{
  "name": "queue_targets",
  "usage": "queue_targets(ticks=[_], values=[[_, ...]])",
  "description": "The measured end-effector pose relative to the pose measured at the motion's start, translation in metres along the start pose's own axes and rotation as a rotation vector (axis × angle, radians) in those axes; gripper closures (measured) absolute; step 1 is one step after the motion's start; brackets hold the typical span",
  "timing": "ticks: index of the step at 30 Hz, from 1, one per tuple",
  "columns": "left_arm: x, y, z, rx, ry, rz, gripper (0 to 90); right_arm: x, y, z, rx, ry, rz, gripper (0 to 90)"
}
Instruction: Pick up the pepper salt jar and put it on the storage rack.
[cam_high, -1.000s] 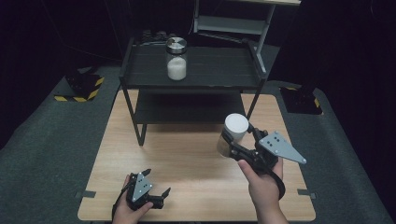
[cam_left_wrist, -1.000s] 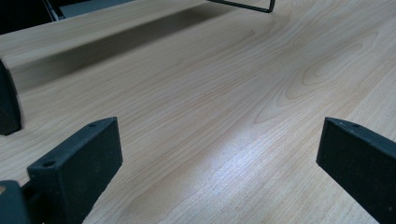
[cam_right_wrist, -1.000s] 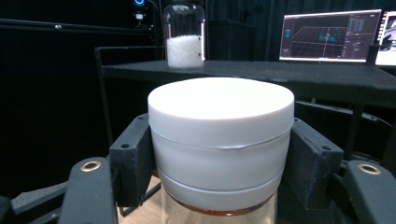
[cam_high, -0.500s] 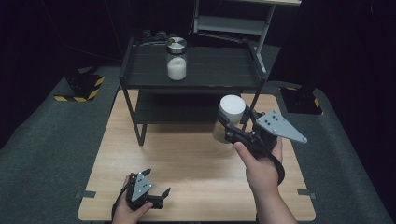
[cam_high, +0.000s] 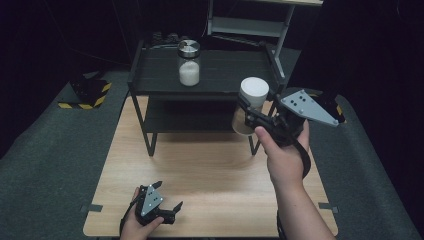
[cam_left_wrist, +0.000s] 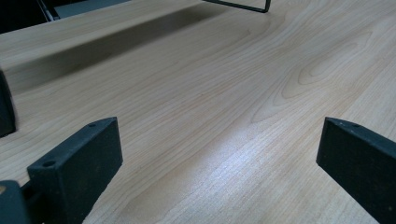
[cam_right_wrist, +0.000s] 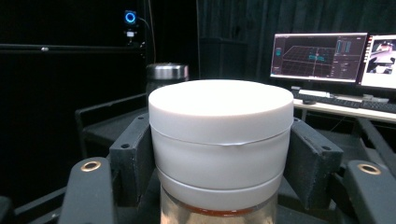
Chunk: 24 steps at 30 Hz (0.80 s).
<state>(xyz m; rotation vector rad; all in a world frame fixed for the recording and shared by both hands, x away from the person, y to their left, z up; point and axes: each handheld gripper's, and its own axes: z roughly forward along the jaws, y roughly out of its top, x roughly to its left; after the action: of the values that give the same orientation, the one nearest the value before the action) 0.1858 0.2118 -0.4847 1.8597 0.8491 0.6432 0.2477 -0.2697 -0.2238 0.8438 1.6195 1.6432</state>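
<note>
Wooden table (cam_high: 210, 170): your right gripper (cam_high: 248, 111) clamps white-lidded jar (cam_high: 248, 102) aloft; your left gripper (cam_high: 169, 212) rests, jaws apart, empty.

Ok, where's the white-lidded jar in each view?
High view: white-lidded jar right of centre, held in the right tongs beside the black shelf.
Left gripper view: not in it.
Right gripper view: jar centre, between the jaws.
Shared landmark: steel-lidded jar on the shelf.

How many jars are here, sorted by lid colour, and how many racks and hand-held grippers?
White-lidded jar: 1
Silver-lidded jar: 1
Black shelf rack: 1
Hand-held grippers: 2, left hand-held gripper and right hand-held gripper
Total: 5
</note>
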Motion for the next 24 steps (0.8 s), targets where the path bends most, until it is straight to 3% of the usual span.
queue_targets(ticks=[14,21,24], values=[[0.002,0.0,0.0,0.0,-0.005,-0.007,0.7,-0.014,0.035,0.041,-0.008,-0.065,-0.004,34.0],[0.002,-0.001,-0.001,-0.006,-0.008,-0.01,0.7,-0.023,0.033,0.064,-0.023,-0.079,-0.011,34.0],[0.002,-0.002,-0.001,-0.009,-0.009,-0.013,0.7,-0.027,0.031,0.073,-0.021,-0.088,0.01,34.0]])
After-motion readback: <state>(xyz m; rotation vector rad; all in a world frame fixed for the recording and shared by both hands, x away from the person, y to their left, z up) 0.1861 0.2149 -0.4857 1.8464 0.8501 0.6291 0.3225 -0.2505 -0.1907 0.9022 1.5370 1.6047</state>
